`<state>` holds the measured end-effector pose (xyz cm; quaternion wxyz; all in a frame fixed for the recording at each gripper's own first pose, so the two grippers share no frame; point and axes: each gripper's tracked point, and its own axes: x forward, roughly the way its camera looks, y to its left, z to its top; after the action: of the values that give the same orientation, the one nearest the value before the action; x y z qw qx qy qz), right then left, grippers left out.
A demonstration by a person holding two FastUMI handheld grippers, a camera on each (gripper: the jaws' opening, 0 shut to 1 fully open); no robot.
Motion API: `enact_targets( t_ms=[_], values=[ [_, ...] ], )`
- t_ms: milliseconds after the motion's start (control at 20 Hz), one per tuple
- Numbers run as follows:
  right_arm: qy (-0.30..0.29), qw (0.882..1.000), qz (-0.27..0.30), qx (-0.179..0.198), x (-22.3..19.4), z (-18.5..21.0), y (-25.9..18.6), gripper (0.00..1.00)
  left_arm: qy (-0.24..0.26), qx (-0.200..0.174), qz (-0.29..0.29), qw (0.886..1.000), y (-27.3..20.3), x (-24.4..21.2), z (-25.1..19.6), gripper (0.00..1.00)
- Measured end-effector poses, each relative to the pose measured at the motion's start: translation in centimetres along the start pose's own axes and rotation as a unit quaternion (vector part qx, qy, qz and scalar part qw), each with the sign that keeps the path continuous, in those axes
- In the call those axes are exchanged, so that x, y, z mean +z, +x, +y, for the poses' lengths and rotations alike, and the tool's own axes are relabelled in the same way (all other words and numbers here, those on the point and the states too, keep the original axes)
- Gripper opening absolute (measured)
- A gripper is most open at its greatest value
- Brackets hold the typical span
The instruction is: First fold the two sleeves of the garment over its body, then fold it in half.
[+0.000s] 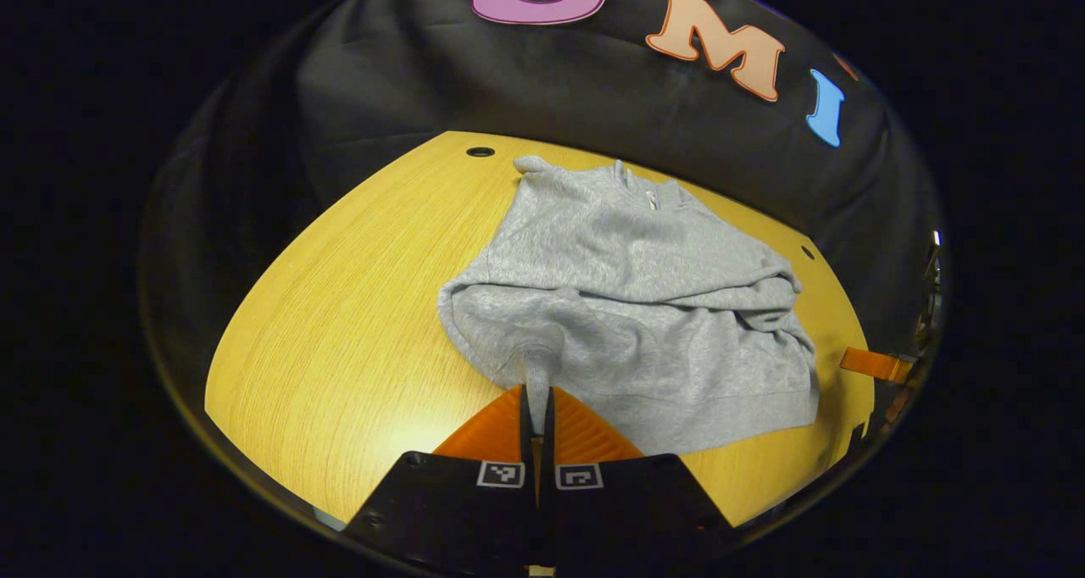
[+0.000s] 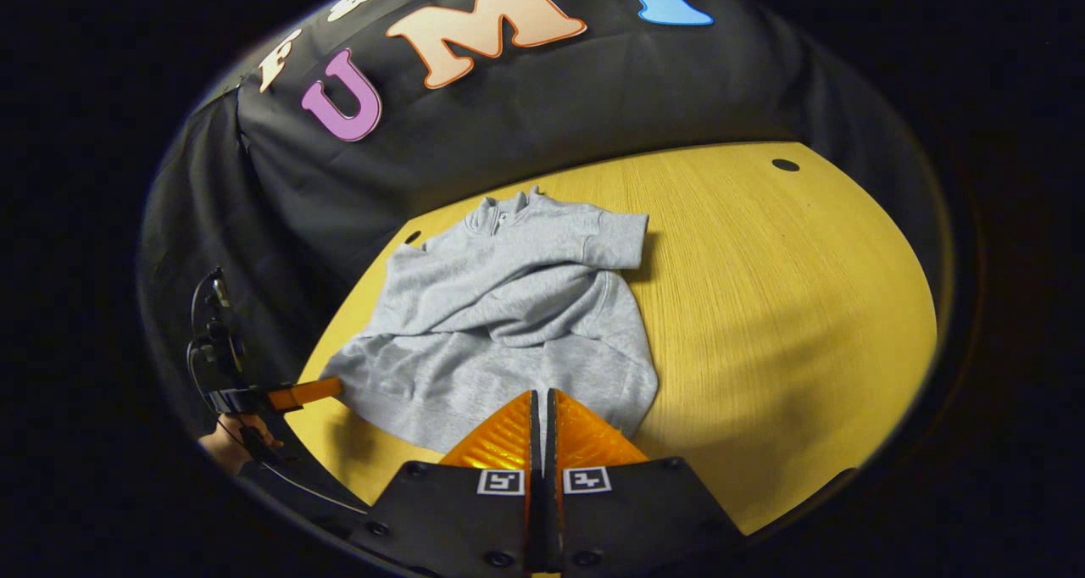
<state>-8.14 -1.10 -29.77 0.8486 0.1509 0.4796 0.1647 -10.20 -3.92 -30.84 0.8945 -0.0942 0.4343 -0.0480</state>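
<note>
Nearest in the left gripper view, the left gripper (image 1: 536, 404) has its two ribbed fingers pressed together on a pinch of the grey fleece sweatshirt (image 1: 627, 307), a narrow tuck of cloth drawn up between them at the garment's near edge. In the right gripper view, the right gripper (image 2: 539, 408) has its fingers drawn almost together with only a thin slit between them, its tips over the sweatshirt's near hem; whether any cloth is caught there I cannot tell. The sweatshirt lies rumpled on the yellow wood-grain table (image 1: 339, 324), hem towards the grippers and short zipped collar (image 1: 648, 190) at the far side, with one sleeve (image 2: 542, 294) laid across the body and its ribbed cuff (image 2: 617, 239) near the collar. Off to the left in the right gripper view, the left gripper shows again, held in a person's hand (image 2: 227, 444), its finger touching the garment's corner. Two small dark round holes (image 1: 480, 152) sit near the table's far edge, and behind it hangs the black cloth booth wall (image 1: 475, 78).
</note>
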Motion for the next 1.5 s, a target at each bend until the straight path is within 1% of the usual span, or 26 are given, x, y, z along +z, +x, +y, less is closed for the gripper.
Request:
enact_targets(
  t_ms=[50, 150, 200, 250, 350, 450, 500, 550, 600, 650, 700, 750, 800, 850, 950, 1050, 1150, 1300, 1500],
  values=[
    [-0.014, 1.000, 0.013, -0.021, -0.6, -1.3, 0.4, 0.03, -0.006, -0.003, 0.006, 1.000, 0.2, 0.2, -0.1, 0.00],
    [-0.044, 0.995, 0.028, -0.087, -2.3, -4.1, 0.3, 0.03, -0.002, -0.011, 0.017, 1.000, 0.9, -0.2, -0.3, 0.00],
    [-0.041, 0.994, 0.033, -0.096, -3.0, -3.8, 0.2, 0.03, 0.004, -0.012, 0.028, 1.000, 1.1, -0.7, -0.3, 0.00],
    [-0.040, 0.994, 0.034, -0.096, -3.6, -3.5, 0.4, 0.00, 0.010, -0.012, 0.034, 0.999, 1.2, -1.1, -0.2, 0.00],
    [-0.057, 0.991, 0.047, -0.112, -5.3, -3.5, 0.7, 0.53, 0.013, -0.011, 0.042, 0.999, 1.3, -1.7, 0.1, 0.00],
    [-0.060, 0.990, 0.054, -0.111, -6.2, -2.9, 1.1, 0.63, 0.009, -0.012, 0.049, 0.999, 1.3, -2.1, 0.4, 0.00],
    [-0.053, 0.991, 0.058, -0.108, -6.6, -2.4, 1.4, 0.70, 0.005, -0.012, 0.053, 0.999, 1.4, -2.2, 0.6, 0.00],
    [-0.046, 0.991, 0.064, -0.105, -7.3, -2.0, 1.5, 0.89, 0.003, -0.013, 0.056, 0.998, 1.3, -2.4, 0.6, 0.00],
    [-0.050, 0.991, 0.059, -0.111, -7.2, -1.9, 1.7, 0.89, 0.003, -0.015, 0.057, 0.998, 1.3, -2.4, 0.6, 0.00],
    [-0.059, 0.990, 0.058, -0.117, -7.4, -1.7, 1.9, 0.82, 0.005, -0.016, 0.058, 0.998, 1.3, -2.4, 0.7, 0.00],
    [-0.081, 0.986, 0.062, -0.131, -7.5, -1.9, 1.8, 0.89, 0.008, -0.017, 0.059, 0.998, 1.3, -2.5, 0.7, 0.00],
    [-0.100, 0.986, 0.067, -0.116, -7.5, -1.2, 2.3, 0.82, 0.011, -0.017, 0.062, 0.998, 1.3, -2.5, 0.7, 0.00],
    [-0.106, 0.986, 0.075, -0.106, -7.9, -0.2, 2.4, 0.80, 0.013, -0.018, 0.064, 0.998, 1.5, -2.6, 0.7, 0.00],
    [-0.104, 0.987, 0.081, -0.096, -7.8, 0.6, 2.4, 0.47, 0.014, -0.018, 0.065, 0.998, 1.5, -2.6, 0.7, 0.00],
    [-0.086, 0.989, 0.082, -0.086, -7.7, 0.4, 2.8, 0.13, 0.013, -0.019, 0.064, 0.998, 1.4, -2.6, 0.7, 0.00],
    [-0.066, 0.992, 0.070, -0.079, -7.3, 0.6, 2.4, 0.03, 0.012, -0.020, 0.064, 0.998, 1.5, -2.6, 0.7, 0.00],
    [-0.035, 0.994, 0.080, -0.071, -7.5, 0.5, 2.5, 0.03, 0.013, -0.021, 0.064, 0.998, 1.3, -2.5, 0.7, 0.00],
    [0.036, 0.998, 0.048, -0.036, -4.5, 2.0, 1.8, 0.03, 0.012, -0.026, 0.063, 0.998, 0.7, -1.9, 0.5, 0.00],
    [0.061, 0.998, 0.018, 0.001, -0.1, 4.3, 0.9, 0.02, 0.007, -0.039, 0.053, 0.998, -0.2, 0.1, -0.3, 0.00]
  ],
)
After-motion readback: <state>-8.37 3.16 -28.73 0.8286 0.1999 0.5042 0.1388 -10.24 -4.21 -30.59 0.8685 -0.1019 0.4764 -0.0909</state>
